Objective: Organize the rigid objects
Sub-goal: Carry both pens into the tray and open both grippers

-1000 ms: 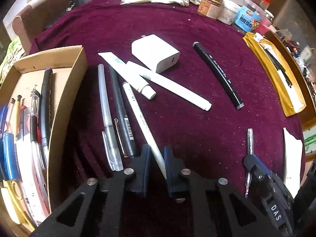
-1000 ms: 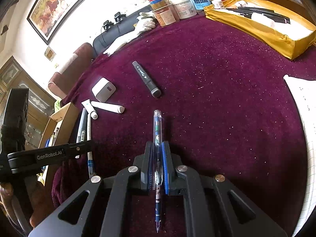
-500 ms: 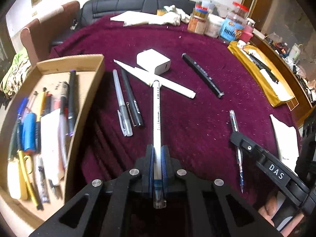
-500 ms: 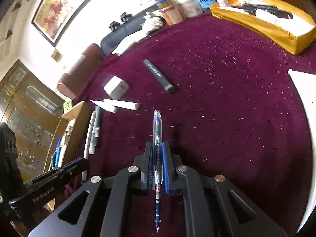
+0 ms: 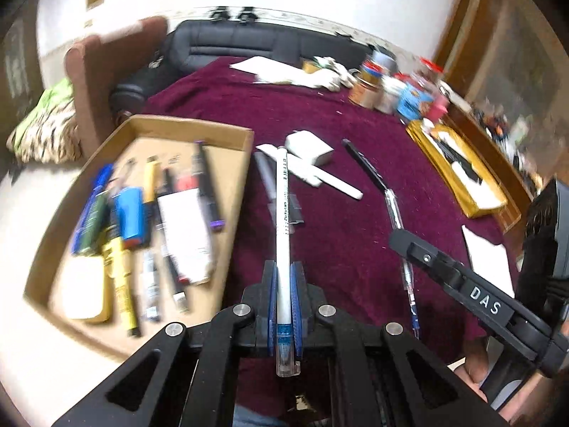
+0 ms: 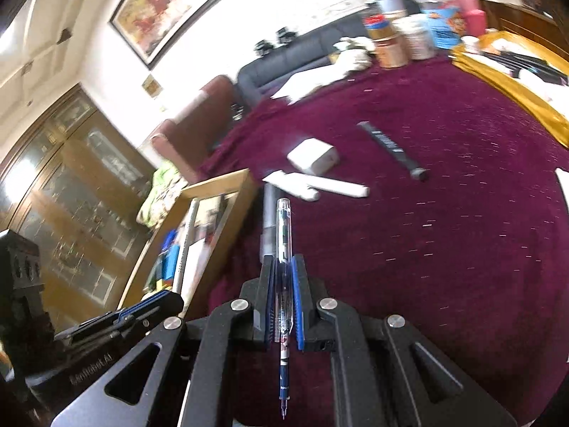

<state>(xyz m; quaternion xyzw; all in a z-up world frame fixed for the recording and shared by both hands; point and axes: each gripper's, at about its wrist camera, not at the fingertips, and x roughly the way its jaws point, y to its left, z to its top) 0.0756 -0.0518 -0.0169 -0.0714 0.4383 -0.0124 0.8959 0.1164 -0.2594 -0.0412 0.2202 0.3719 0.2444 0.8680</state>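
My left gripper (image 5: 283, 270) is shut on a long white pen (image 5: 283, 192), held lifted above the purple cloth, just right of the cardboard box (image 5: 234, 163) that holds several pens and markers. My right gripper (image 6: 282, 267) is shut on a clear blue pen (image 6: 283, 227), also raised off the cloth; the same gripper shows in the left wrist view as a black arm (image 5: 473, 295). On the cloth lie a white charger block (image 5: 309, 147), a white tube (image 6: 295, 185), a white marker (image 6: 341, 186), a black marker (image 6: 391, 149) and a grey pen (image 6: 268, 210).
A yellow tray (image 5: 458, 174) with items sits at the right edge of the cloth. Jars and cans (image 5: 391, 89) stand at the back, with white cloths (image 5: 284, 71) beside them. A white paper (image 5: 487, 252) lies near the right. A black sofa (image 5: 249, 46) stands behind.
My left gripper closed on the white pen and lifted it up and toward the box. The right gripper rose with its clear pen and swung left toward the box.
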